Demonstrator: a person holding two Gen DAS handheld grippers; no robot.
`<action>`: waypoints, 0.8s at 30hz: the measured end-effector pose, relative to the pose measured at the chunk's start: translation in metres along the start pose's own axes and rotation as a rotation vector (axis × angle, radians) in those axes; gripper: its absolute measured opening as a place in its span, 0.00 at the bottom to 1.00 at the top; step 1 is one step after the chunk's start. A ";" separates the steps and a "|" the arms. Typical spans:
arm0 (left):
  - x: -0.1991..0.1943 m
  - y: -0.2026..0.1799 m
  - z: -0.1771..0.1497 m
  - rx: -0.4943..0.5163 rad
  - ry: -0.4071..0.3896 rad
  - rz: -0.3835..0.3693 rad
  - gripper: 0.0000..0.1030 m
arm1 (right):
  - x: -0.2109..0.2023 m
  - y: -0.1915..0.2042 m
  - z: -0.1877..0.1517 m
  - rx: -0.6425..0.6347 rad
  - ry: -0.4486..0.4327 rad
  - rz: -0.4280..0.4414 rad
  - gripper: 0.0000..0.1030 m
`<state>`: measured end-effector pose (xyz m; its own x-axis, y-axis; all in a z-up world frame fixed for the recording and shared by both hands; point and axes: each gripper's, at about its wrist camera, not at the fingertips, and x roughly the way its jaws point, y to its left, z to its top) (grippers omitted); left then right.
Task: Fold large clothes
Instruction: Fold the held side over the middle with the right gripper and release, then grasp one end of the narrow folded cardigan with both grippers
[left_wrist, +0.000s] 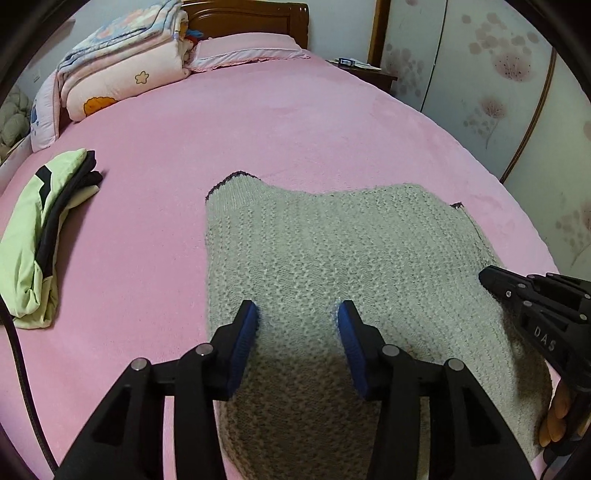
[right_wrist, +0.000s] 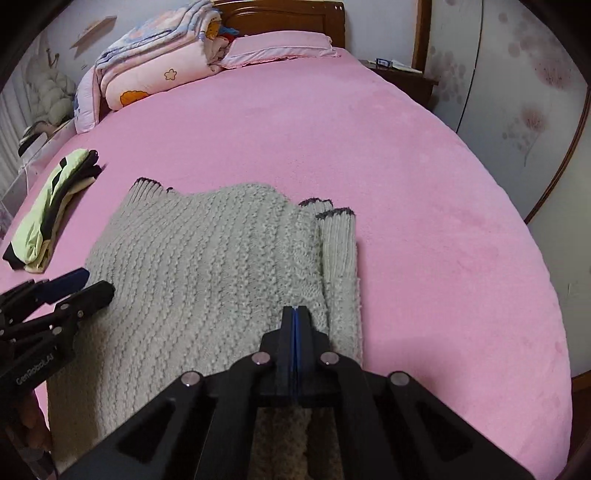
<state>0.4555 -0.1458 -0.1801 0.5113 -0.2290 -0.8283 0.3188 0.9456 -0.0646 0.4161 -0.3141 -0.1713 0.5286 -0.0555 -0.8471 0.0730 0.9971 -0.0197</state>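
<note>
A grey knit sweater (left_wrist: 332, 258) with dark-trimmed cuffs lies partly folded on the pink bed (left_wrist: 258, 122); it also shows in the right wrist view (right_wrist: 207, 266), its sleeves folded in along the right side (right_wrist: 340, 258). My left gripper (left_wrist: 298, 317) is open just above the sweater's near part, nothing between its blue pads. My right gripper (right_wrist: 295, 314) is shut, pads together, over the sweater's right part by the folded sleeves; no cloth shows between the pads. The right gripper also shows in the left wrist view (left_wrist: 491, 277), and the left gripper in the right wrist view (right_wrist: 92, 284).
A folded pile of light green and black clothes (left_wrist: 40, 229) lies at the left of the bed. Folded quilts (left_wrist: 122, 66) and a pink pillow (left_wrist: 251, 51) sit by the wooden headboard. A nightstand (left_wrist: 369, 72) and wardrobe doors (left_wrist: 498, 92) stand at the right.
</note>
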 end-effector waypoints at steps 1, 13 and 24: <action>-0.003 0.001 0.001 -0.010 0.007 0.007 0.52 | -0.003 0.002 0.001 -0.010 0.004 -0.006 0.00; -0.120 0.001 -0.012 -0.010 -0.090 -0.004 0.98 | -0.115 -0.009 -0.010 0.093 -0.105 0.122 0.44; -0.218 0.000 -0.032 0.011 -0.161 -0.064 0.98 | -0.229 -0.025 -0.039 0.089 -0.301 0.130 0.61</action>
<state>0.3183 -0.0882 -0.0170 0.6103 -0.3237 -0.7230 0.3632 0.9255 -0.1077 0.2606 -0.3239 0.0023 0.7631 0.0464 -0.6446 0.0546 0.9892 0.1358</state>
